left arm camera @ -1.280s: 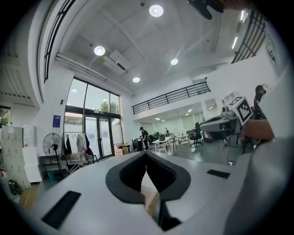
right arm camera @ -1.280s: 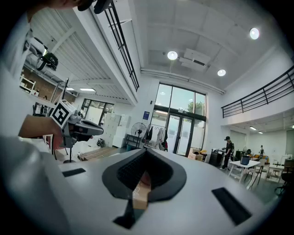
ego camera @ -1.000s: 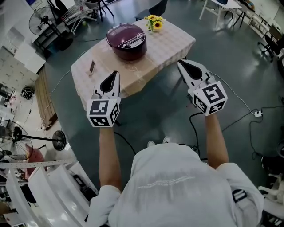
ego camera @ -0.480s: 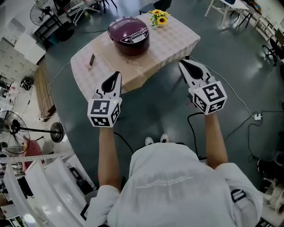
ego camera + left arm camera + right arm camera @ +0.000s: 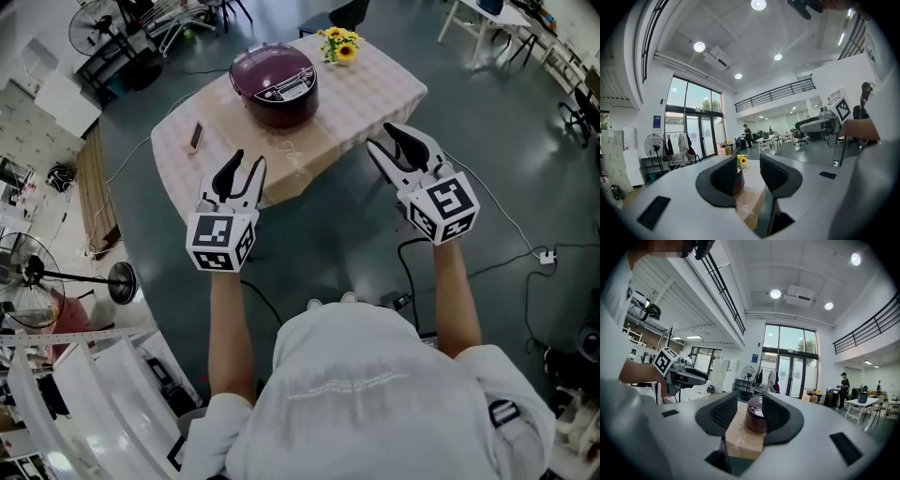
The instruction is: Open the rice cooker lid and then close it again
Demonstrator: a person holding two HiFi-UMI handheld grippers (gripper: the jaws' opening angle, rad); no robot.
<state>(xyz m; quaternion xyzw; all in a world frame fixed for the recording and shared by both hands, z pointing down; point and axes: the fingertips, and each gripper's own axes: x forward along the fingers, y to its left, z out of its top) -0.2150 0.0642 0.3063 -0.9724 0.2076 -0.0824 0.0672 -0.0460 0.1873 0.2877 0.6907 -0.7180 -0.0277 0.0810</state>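
The dark maroon rice cooker [image 5: 275, 82] stands with its lid down on a table with a tan checked cloth [image 5: 366, 89]. Both grippers hang in the air short of the table's near edge, apart from the cooker. The jaws of my left gripper [image 5: 244, 169] are opening with nothing between them. My right gripper [image 5: 389, 142] is also opening and holds nothing. In the right gripper view the cooker [image 5: 755, 414] shows far off through the gap of the right gripper [image 5: 749, 412]. In the left gripper view the left gripper [image 5: 749, 171] hides most of the cooker.
A small vase of sunflowers [image 5: 337, 44] stands at the table's far corner and a phone-like slab [image 5: 196, 137] lies near its left edge. Cables [image 5: 506, 225] run over the grey floor on the right. Fans and racks [image 5: 112, 28] crowd the left side.
Both grippers' jaws, shut in the earlier frames, now stand apart. Both hands have crept a little toward the table.
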